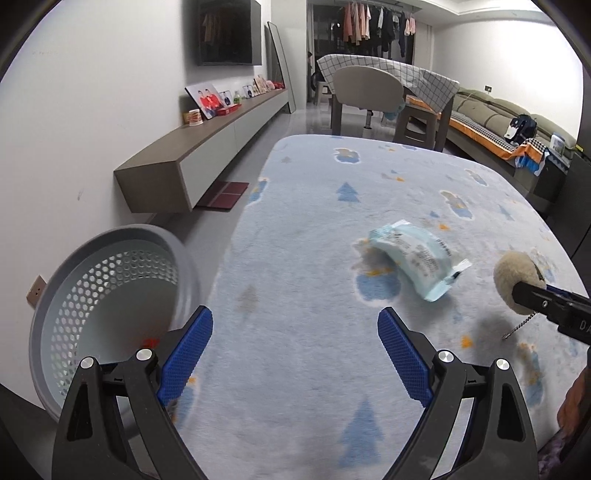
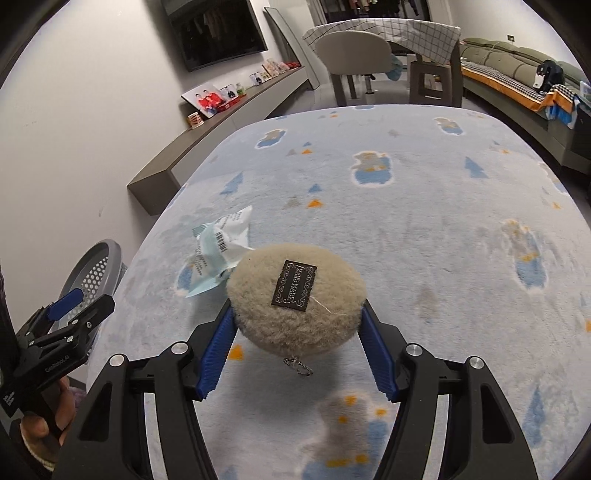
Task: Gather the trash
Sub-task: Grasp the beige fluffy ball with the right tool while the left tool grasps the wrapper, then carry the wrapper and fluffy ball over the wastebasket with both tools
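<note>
Here beige fluffy puff (image 2: pixel 295 299), dark label on top, clamped between right gripper (image 2: pixel 297 325) fingers (image 2: pixel 221 343).

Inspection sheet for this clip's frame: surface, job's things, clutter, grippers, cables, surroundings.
Surface: fluffy blue blanket with tree and bear prints.
Job's things: crumpled light-blue wrapper lying on the blanket; grey perforated bin beside its left edge.
Clutter: nothing seen.
Grippers: left gripper open, empty; right gripper shut on beige fluffy pouch, lifted.
Cables: nothing seen.
Surroundings: wall shelf with photos, TV, table and chair, sofa.
</note>
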Demonstrator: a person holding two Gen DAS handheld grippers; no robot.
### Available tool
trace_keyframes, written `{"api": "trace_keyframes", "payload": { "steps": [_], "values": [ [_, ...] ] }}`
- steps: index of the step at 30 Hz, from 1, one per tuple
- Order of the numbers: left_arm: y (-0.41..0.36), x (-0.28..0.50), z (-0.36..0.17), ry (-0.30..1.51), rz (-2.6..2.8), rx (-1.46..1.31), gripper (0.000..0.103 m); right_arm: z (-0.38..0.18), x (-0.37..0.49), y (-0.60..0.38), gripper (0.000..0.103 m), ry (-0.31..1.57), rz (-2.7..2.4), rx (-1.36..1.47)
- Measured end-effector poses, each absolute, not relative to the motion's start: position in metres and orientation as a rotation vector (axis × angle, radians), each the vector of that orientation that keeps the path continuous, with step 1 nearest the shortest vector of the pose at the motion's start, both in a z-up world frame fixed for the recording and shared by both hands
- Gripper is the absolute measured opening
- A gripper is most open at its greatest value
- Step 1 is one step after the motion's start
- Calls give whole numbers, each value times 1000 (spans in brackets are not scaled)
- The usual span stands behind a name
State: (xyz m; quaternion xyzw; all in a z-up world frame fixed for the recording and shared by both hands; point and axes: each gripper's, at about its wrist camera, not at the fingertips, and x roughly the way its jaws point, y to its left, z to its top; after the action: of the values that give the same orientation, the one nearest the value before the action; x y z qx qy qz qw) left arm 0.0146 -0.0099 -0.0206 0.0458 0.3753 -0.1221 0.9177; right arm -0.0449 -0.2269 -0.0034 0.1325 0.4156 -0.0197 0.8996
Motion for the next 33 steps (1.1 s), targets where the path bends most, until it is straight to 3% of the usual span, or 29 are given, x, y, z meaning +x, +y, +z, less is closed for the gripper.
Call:
{"api": "trace_keyframes", "payload": {
  "steps": [16, 24, 25, 27, 28, 29, 33],
  "values": [
    [-127, 67, -13, 840, -301, 84, 89, 17, -57, -276, 63, 776, -107, 378],
    [-143, 89, -43, 921, -234, 143, 88, 21, -60, -286, 63, 770, -96, 410],
    [-143, 89, -46, 930, -237, 141, 86, 21, -60, -286, 63, 772, -95, 413],
    [-144, 88, -50, 946, -267, 128, 66, 21, -60, -285, 63, 776, -91, 410],
    [-145, 87, -50, 952, -288, 122, 63, 21, -59, -285, 63, 777, -90, 408],
    [-147, 85, -51, 951, -295, 124, 53, 21, -59, -284, 63, 778, -89, 407],
    [-148, 75, -48, 934, -320, 144, 42, 20, -56, -282, 63, 780, -82, 408]
  ]
}}
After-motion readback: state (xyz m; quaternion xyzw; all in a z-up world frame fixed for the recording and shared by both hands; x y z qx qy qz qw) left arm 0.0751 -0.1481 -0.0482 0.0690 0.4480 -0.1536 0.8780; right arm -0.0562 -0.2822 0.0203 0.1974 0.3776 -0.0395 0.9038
